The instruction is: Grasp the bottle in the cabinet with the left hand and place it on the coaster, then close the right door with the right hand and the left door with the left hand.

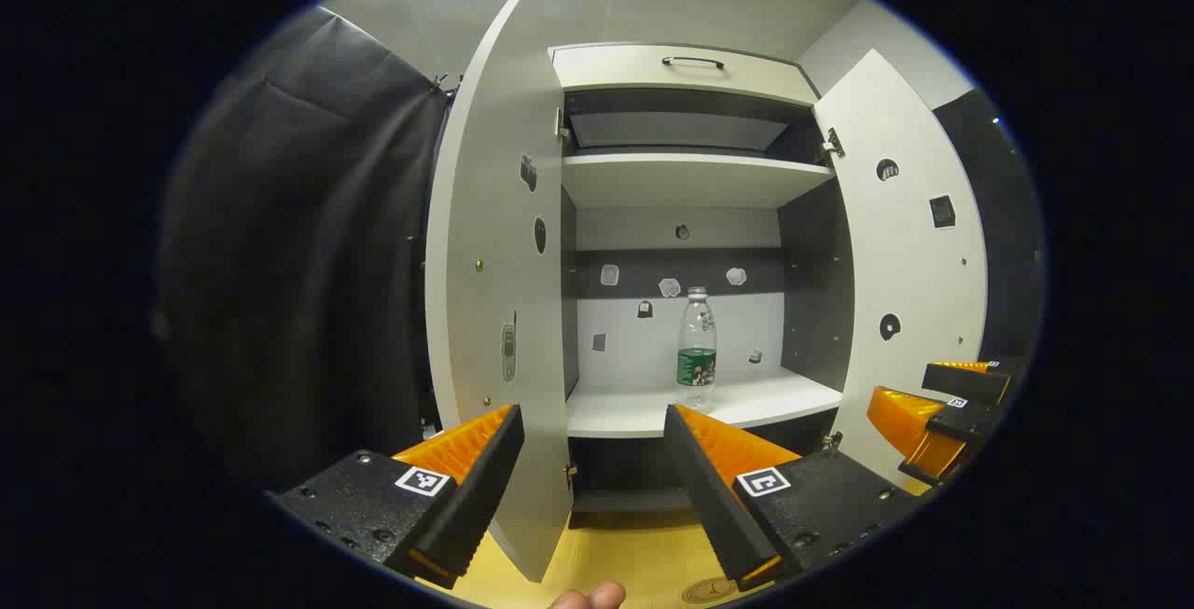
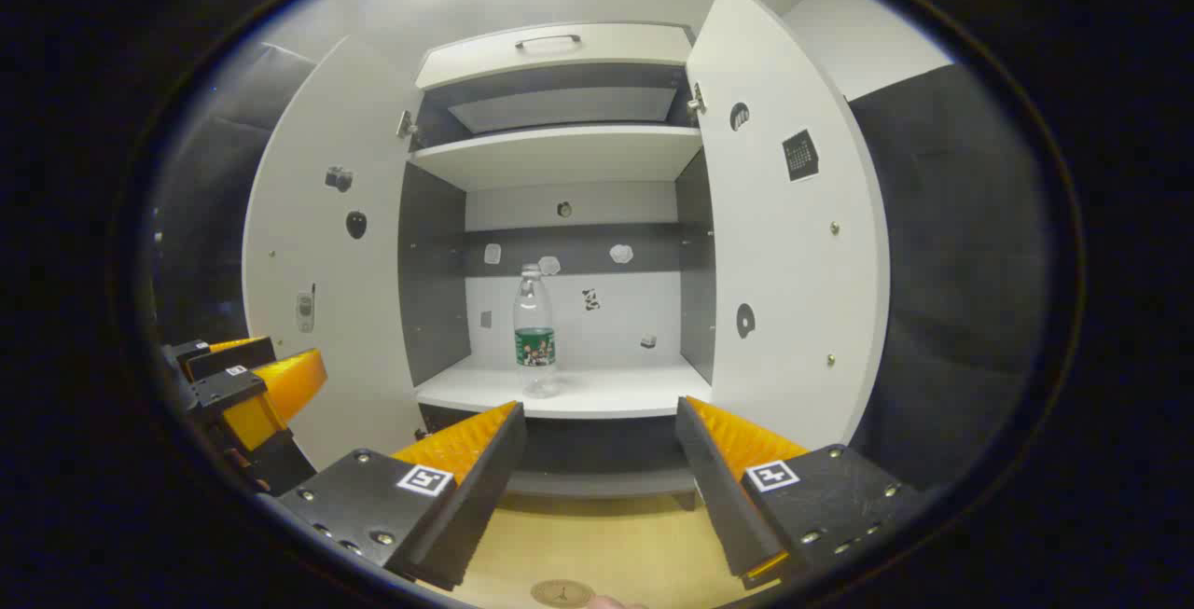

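Left door (image 1: 494,245) stands swung wide, its inner face toward the left gripper view, so the opening is free for a reach.

Left gripper (image 1: 592,446) hangs in front of the cabinet (image 1: 686,68), jaws spread wide and holding nothing. It is well short of the shelf (image 1: 644,408), and the gap between the fingers lies left of the bottle rather than on it. Judged: approach stage, grasp not yet begun.

Bottle (image 1: 697,348) stands upright near the middle of the lower shelf, clear plastic with a dark label band, touching nothing beside it (an easy side grasp, though a light bottle may tip if nudged).

Coaster (image 2: 562,593) lies on the yellow tabletop (image 2: 606,544) below the cabinet, in front of the opening, bare and ready as the drop point.

Right gripper (image 2: 602,450) waits level with the left one, jaws likewise open and empty, probably held back for the door step.

Right door (image 2: 784,245) is open too.
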Demonstrator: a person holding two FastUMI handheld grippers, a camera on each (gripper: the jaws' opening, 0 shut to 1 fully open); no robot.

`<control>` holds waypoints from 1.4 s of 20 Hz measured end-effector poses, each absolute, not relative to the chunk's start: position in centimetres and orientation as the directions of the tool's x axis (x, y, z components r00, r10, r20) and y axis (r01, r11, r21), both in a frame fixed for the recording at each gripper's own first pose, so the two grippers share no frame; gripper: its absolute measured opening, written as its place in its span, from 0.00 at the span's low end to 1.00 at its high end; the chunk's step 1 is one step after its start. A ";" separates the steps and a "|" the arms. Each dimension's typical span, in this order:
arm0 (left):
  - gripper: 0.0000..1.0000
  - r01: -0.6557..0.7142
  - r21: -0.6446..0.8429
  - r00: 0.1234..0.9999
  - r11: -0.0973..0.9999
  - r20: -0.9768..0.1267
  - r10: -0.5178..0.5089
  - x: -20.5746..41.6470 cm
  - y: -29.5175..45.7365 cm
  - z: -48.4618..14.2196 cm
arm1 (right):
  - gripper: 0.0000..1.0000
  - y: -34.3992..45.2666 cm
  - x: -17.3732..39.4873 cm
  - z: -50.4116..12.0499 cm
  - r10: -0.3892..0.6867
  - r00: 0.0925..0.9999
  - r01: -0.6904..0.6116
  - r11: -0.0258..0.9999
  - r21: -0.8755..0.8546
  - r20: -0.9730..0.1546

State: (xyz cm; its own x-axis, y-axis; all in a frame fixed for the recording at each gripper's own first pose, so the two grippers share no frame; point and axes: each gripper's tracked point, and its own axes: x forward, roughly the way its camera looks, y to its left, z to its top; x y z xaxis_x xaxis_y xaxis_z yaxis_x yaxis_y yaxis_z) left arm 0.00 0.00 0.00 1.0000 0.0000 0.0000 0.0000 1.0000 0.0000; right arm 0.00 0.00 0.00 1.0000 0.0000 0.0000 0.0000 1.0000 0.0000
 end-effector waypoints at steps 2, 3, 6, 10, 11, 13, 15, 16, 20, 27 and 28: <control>0.96 0.002 0.001 1.000 1.000 -0.005 -0.002 0.0 0.0 -0.2 | 0.98 -0.2 -0.1 0.1 -0.002 1.000 0.002 1.000 -0.003 0.001; 0.96 0.004 0.001 1.000 1.000 -0.008 -0.004 0.0 -0.1 -0.3 | 0.98 -0.2 -0.1 0.2 0.001 1.000 -0.001 1.000 -0.003 0.004; 0.96 0.007 0.005 1.000 1.000 -0.018 -0.007 0.0 -0.4 -0.7 | 0.98 -0.2 -0.3 0.4 0.003 1.000 -0.003 1.000 -0.006 0.006; 0.96 0.006 0.000 1.000 1.000 -0.022 -0.006 -0.1 -0.4 -0.8 | 0.99 -0.3 -0.3 0.5 0.005 1.000 -0.005 1.000 0.001 0.007; 0.96 0.005 0.002 1.000 1.000 -0.022 -0.005 -0.1 -0.4 -0.8 | 0.97 -0.4 -0.2 0.5 0.005 1.000 -0.005 1.000 0.003 0.007; 0.96 0.006 0.006 1.000 1.000 -0.022 -0.006 -0.1 -0.4 -0.7 | 0.98 -0.5 0.0 0.5 0.001 1.000 -0.001 1.000 -0.001 0.005; 0.96 0.007 0.009 1.000 1.000 -0.022 -0.007 0.0 -0.4 -0.7 | 0.98 -0.5 0.1 0.5 0.006 1.000 -0.006 1.000 0.008 0.003; 0.96 0.006 0.009 1.000 1.000 -0.022 -0.006 0.0 -0.4 -0.8 | 0.97 -0.5 0.2 0.6 0.007 1.000 -0.007 1.000 0.011 0.004; 0.96 0.010 0.015 1.000 1.000 -0.024 -0.010 0.2 -0.5 -0.9 | 0.98 -0.5 0.4 0.6 0.010 1.000 -0.010 1.000 0.013 0.002; 0.96 0.035 0.014 0.999 0.999 -0.034 -0.035 2.5 -2.1 -1.2 | 0.98 -0.5 0.9 0.5 0.011 1.000 -0.010 1.000 0.022 -0.010; 0.96 0.045 0.014 0.999 0.999 -0.027 -0.045 3.0 -2.6 -1.0 | 0.97 -0.6 0.9 0.5 0.009 1.000 -0.009 1.000 0.022 -0.012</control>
